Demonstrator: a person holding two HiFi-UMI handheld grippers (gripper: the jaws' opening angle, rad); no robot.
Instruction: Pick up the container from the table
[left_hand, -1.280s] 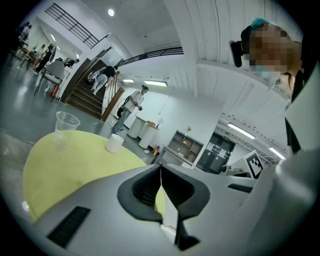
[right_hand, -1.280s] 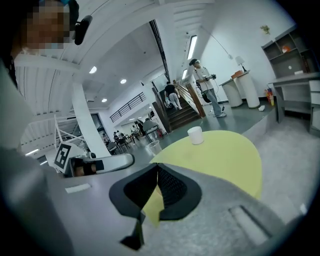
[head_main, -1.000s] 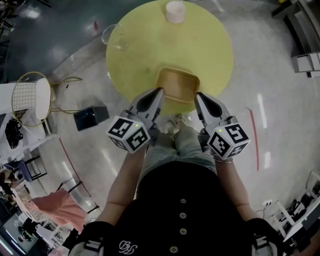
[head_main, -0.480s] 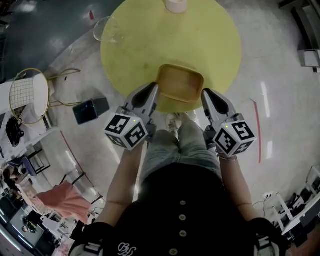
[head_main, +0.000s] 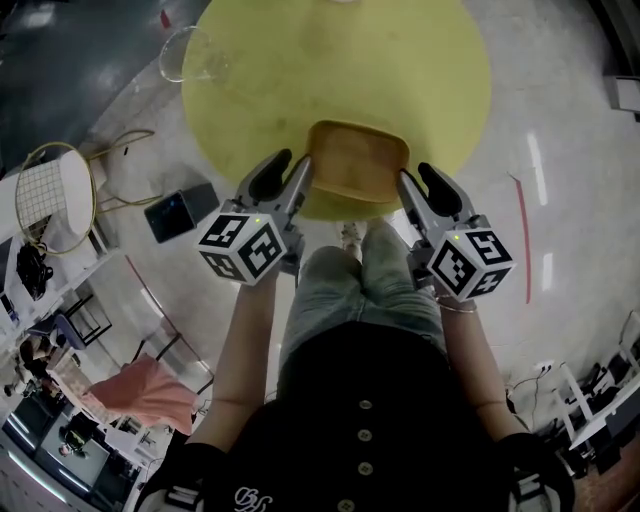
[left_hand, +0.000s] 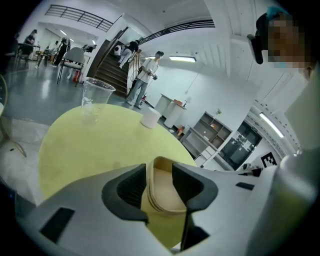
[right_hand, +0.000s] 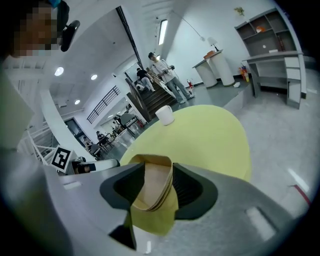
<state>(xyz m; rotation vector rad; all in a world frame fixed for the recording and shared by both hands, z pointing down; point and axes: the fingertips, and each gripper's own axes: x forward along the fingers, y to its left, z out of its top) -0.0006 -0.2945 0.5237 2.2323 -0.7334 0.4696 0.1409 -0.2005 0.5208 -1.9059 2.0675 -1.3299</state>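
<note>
Opening both sets of fingers as I write: the left gripper (left_hand: 159, 182) and right gripper (right_hand: 159, 187) each straddle an end wall of the container (head_main: 358, 165), pads not pinching yet. It sits at the near edge of the tabletop (head_main: 330, 70). Grasp step, I reckon; next I'd clamp both ends evenly, then lift it level.

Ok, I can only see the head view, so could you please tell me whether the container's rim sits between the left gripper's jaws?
Observer: Yes. In the left gripper view, the jaws of the left gripper are opening, and one rim of the container stands between them, not yet clamped.
Operator: Thank you. Is the right side the same?
Observer: Yes. The jaws of the right gripper are opening too, with the opposite rim between them, and no pad seems to press on it.
</note>
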